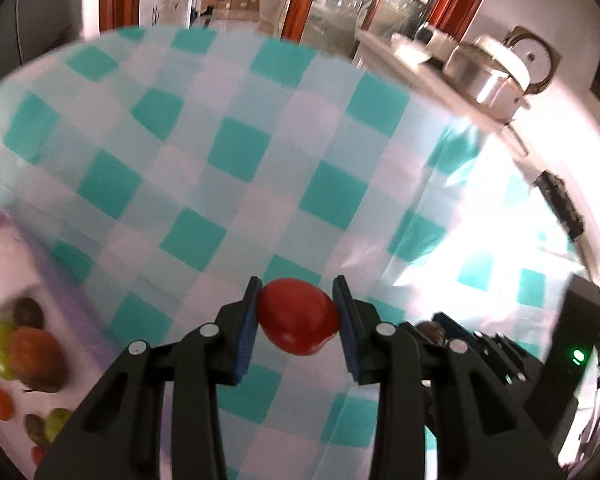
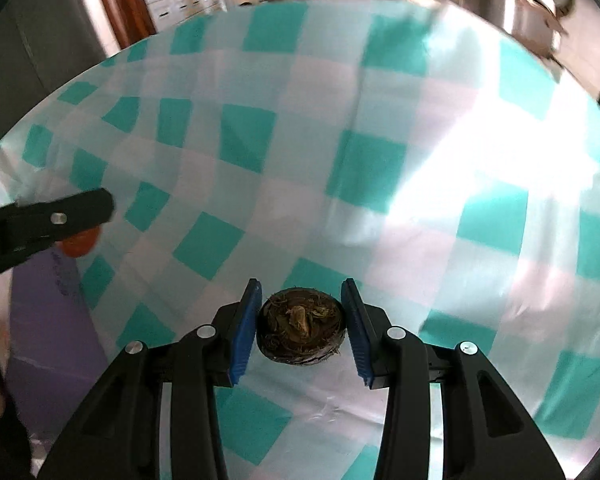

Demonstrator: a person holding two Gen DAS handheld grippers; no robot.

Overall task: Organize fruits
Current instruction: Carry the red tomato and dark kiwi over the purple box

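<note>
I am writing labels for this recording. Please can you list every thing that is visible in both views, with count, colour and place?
tomato: 1, red, between the left tool's pads
dark round fruit: 1, brown-black with dry fibres, between the right tool's pads
tablecloth: 1, teal and white checks, covers the table
tray: 1, white with purple rim, at the left
fruits in tray: several, green, orange, brown; blurred
metal pot: 1, silver, far right
left tool: 1, black with blue pads, shut on tomato
right tool: 1, black with blue pads, shut on dark fruit
</note>
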